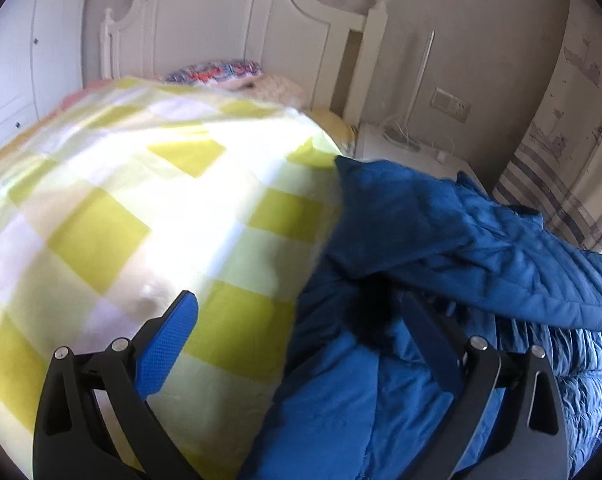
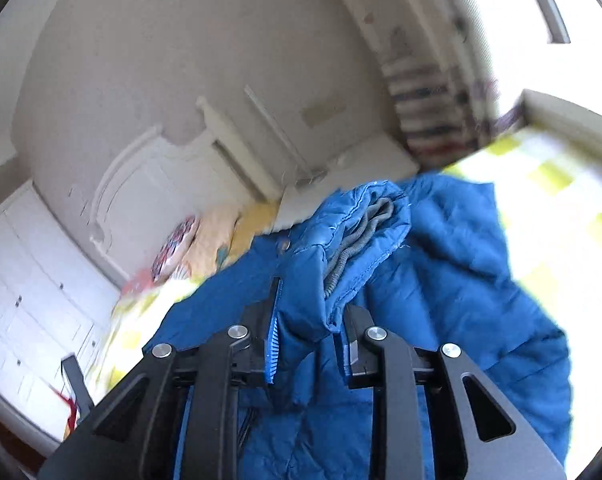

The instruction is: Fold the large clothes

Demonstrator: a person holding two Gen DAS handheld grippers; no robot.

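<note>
A blue quilted jacket (image 1: 441, 232) lies on a bed with a yellow and white checked cover (image 1: 141, 200). My left gripper (image 1: 297, 312) is open above the jacket's left edge, one finger over the cover, the other over the jacket and its dark fur trim (image 1: 371, 308). My right gripper (image 2: 313, 312) is shut on a sleeve (image 2: 353, 240) of the jacket (image 2: 461, 280), whose cuff with grey ribbed lining sticks up beyond the fingers. The sleeve is lifted above the rest of the jacket.
A white headboard (image 1: 221, 24) and pillows (image 1: 221, 72) stand at the far end of the bed. A white nightstand (image 1: 405, 144) with cables is beside it. White cupboards (image 2: 29, 300) line the left wall. A striped curtain (image 1: 541, 184) hangs at the right.
</note>
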